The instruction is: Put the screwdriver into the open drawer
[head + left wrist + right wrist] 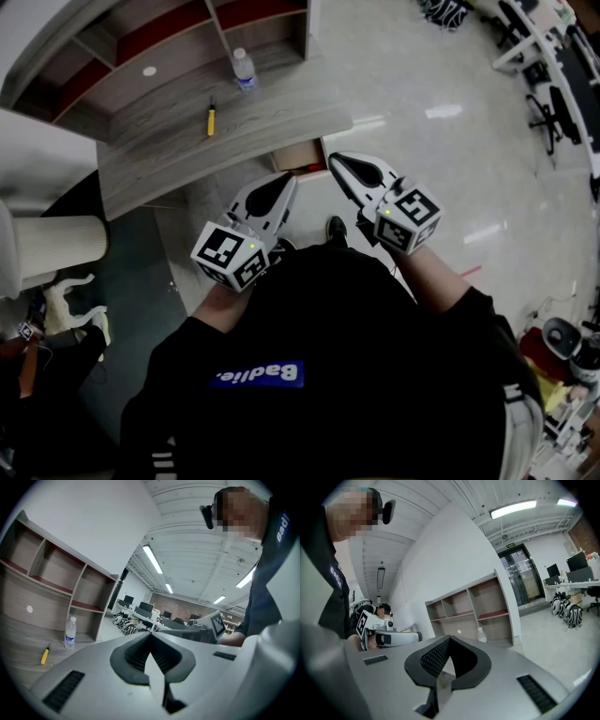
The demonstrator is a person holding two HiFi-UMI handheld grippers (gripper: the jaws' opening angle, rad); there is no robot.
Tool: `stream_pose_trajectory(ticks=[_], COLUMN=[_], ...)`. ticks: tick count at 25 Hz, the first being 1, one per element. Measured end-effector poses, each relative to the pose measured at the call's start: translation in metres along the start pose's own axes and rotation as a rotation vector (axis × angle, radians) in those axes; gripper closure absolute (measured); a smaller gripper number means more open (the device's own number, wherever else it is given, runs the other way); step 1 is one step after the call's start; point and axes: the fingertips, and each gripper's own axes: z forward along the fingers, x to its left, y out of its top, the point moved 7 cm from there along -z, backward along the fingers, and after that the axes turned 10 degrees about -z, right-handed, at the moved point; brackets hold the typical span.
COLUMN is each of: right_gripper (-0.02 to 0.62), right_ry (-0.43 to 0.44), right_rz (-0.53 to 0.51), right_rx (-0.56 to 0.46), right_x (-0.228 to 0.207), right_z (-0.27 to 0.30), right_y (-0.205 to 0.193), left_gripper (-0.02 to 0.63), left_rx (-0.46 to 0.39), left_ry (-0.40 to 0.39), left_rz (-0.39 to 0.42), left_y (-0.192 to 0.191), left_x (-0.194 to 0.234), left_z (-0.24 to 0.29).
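Note:
A small yellow screwdriver [211, 120] lies on the curved wooden desk [281, 127], far ahead of both grippers; in the left gripper view the screwdriver [45, 655] is at lower left. Below the desk's near edge the open drawer [298, 156] shows its brown inside. My left gripper [288, 181] and right gripper [335, 160] are held side by side at chest height, pointing toward the desk and apart from everything. Both have their jaws shut with nothing between them, as seen on the left gripper [151, 635] and the right gripper [448, 640].
A clear water bottle [245, 70] stands on the desk to the right of the screwdriver, in front of the wooden shelf unit [178, 28]. A white round pillar [52, 246] is at the left. Glossy floor stretches right toward office chairs [548, 108].

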Motion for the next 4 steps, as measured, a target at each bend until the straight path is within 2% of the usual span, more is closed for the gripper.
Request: stream_pose_trajectory(ticks=[4], right_gripper=[0.566], right_ry=[0.003], right_rz=[0.002], right_rx=[-0.009], right_x=[-0.0002], right_z=[-0.0003], right_y=[-0.0001], left_gripper=[0.604], left_rx=[0.000], left_ry=[-0.001], left_rz=[0.000], left_y=[-0.0009], left_x=[-0.0011], left_z=[0.0006])
